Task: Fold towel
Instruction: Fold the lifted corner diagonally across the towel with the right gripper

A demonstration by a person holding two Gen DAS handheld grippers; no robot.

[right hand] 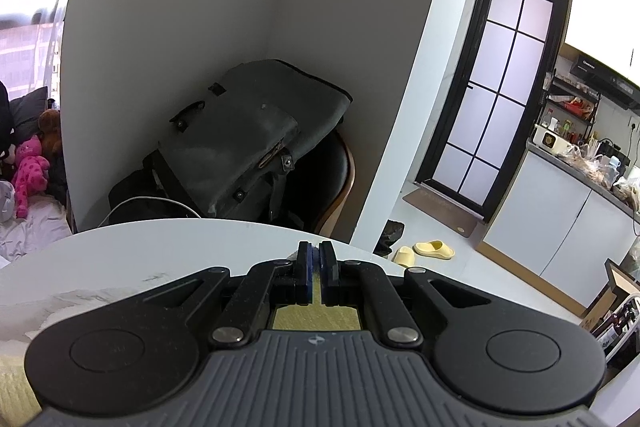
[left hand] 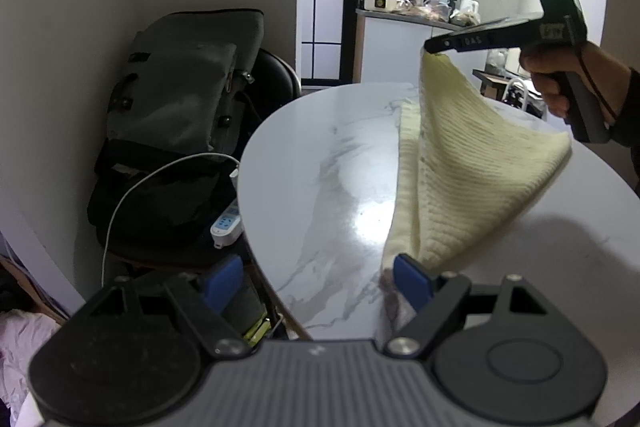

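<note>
Towel (left hand: pixel 452 163), pale yellow and ribbed, hangs stretched in the air between two handheld grippers above a round marble table (left hand: pixel 320 187). Left gripper (left hand: pixel 320 279) has its blue pads spread wide; the towel's near corner lies against the right-hand pad only, so whether it is truly pinched cannot be told. Right gripper (right hand: pixel 316 275), seen further off in the left view, has its jaws closed on the towel's upper corner, holding it high. The cloth's long axis runs from low and near up toward that raised corner, so the right hand leads the fold. Its lower edge near the table is partly hidden. A grey backpack (left hand: pixel 180 83) sits beyond.
</note>
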